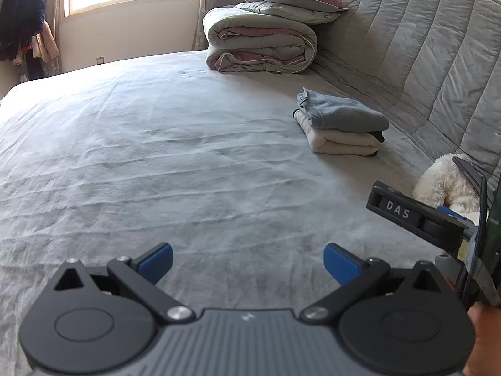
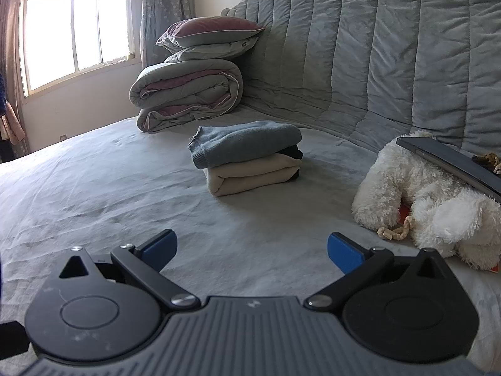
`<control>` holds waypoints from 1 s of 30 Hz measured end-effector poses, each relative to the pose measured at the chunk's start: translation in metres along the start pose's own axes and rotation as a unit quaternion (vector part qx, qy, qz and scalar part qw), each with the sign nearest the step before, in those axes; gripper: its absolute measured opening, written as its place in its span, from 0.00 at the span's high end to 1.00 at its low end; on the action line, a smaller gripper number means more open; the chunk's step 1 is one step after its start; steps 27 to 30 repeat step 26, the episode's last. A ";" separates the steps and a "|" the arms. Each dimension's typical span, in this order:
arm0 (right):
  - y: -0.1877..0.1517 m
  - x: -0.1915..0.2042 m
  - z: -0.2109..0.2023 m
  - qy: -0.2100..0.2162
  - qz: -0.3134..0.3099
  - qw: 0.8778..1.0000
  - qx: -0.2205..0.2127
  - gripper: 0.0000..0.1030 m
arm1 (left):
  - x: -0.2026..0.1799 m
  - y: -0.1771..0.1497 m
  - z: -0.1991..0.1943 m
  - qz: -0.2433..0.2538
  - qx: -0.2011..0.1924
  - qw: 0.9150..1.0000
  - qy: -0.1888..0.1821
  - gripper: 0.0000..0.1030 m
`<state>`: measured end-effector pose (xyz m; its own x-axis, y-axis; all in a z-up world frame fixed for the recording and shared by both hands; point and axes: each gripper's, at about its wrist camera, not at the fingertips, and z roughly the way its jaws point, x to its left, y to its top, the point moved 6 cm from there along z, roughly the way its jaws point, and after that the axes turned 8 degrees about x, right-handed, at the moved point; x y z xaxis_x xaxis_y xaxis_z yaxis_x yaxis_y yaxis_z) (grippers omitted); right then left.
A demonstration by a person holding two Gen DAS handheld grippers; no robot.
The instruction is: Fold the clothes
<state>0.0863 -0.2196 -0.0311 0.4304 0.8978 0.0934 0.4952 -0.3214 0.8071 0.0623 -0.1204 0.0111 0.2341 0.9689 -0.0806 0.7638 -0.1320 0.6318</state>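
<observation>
Nearest item: my left gripper (image 1: 247,258), blue pads spread wide apart, nothing between them, held over bare sheet. My right gripper (image 2: 252,250), same condition: jaws apart, empty. Its black body also shows at the right edge of the left wrist view, lettered "DAS".

Landmark: folded clothes stack (image 2: 247,156), resting on the bed (image 1: 156,156) near the quilted headboard (image 2: 391,47).
- Top layer: blue-grey knitted garment (image 1: 339,112), folded, ribbed hem toward me.
- Middle: a dark garment, only an edge visible.
- Bottom: cream garment (image 2: 250,177), folded in thick layers.

Beyond the stack, toward the window (image 2: 75,28): folded duvet (image 1: 260,44), grey outside and dusty pink inside, with two pillows (image 2: 206,36) piled on it.

Right of the stack, against the headboard: white plush toy (image 2: 432,200), with a dark flat slab (image 2: 451,163) lying across it; I cannot tell what the slab is. A beaded cord shows at the toy's base.

Left of the stack: wide stretch of wrinkled grey sheet, no loose garment on it in either view.

Far left of the stack, by the window: hanging clothes (image 1: 22,15), dark and pink, not on the bed.

Status, as I judge it: three garments folded and stacked; nothing unfolded within sight, so either the work is finished or the next piece lies outside both views.
</observation>
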 end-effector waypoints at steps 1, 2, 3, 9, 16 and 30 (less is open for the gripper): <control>0.000 0.000 0.001 0.001 0.000 1.000 0.000 0.00 | 0.000 0.000 0.000 0.000 0.000 1.000 0.000 0.00; 0.000 0.000 0.000 0.001 0.000 1.000 0.000 0.00 | 0.000 0.000 0.000 0.000 -0.001 1.000 0.001 0.00; 0.000 0.000 0.000 0.001 -0.001 1.000 -0.001 0.00 | 0.000 0.000 0.000 0.000 -0.001 1.000 0.002 0.00; 0.000 0.004 -0.001 0.004 -0.009 1.000 -0.002 0.00 | 0.003 0.000 0.000 -0.004 -0.003 1.000 0.013 0.00; -0.001 0.012 -0.002 0.010 -0.021 1.000 -0.004 0.00 | 0.008 -0.001 0.002 -0.010 -0.002 1.000 0.023 0.00; -0.011 0.045 -0.003 0.059 -0.046 0.997 0.018 0.00 | 0.028 -0.006 0.011 -0.021 0.004 0.998 0.057 0.00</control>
